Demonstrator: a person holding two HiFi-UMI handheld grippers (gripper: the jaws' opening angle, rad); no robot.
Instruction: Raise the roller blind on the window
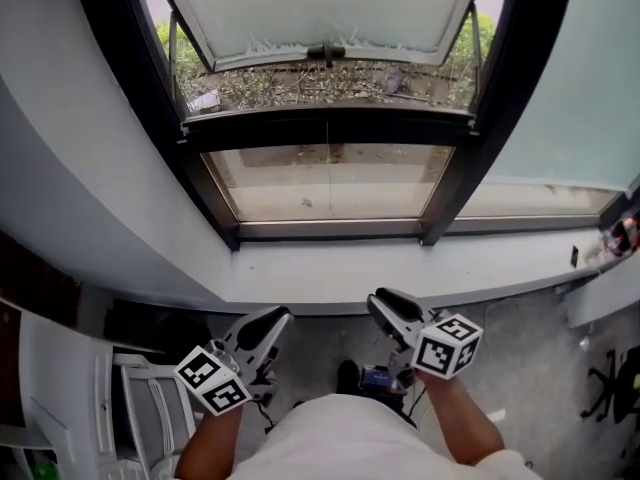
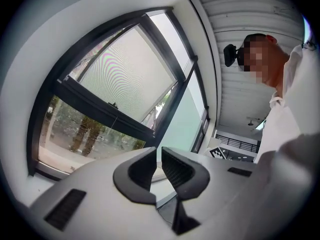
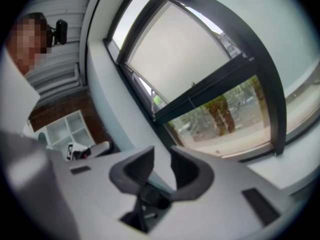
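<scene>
A pale roller blind [image 1: 320, 8] covers most of the upper window pane; its bottom bar [image 1: 325, 54] hangs just above the dark crossbar [image 1: 330, 128]. It shows too as a moiré-patterned blind [image 2: 127, 74] in the left gripper view and a plain white blind [image 3: 175, 49] in the right gripper view. A thin cord [image 1: 327, 138] hangs at the middle. My left gripper [image 1: 268, 326] is shut with nothing in it, well short of the window. Beside it, my right gripper [image 1: 388, 306] is open and empty. Both point level toward the window, with the left gripper [image 2: 158, 151] and right gripper [image 3: 162, 151] apart from everything.
A white sill [image 1: 400, 268] runs below the lower pane, which shows ground and trees outside. A white chair [image 1: 120, 393] stands at my lower left, a dark office chair base [image 1: 610, 378] at the right. A white shelf unit [image 3: 65, 131] stands against a brick wall.
</scene>
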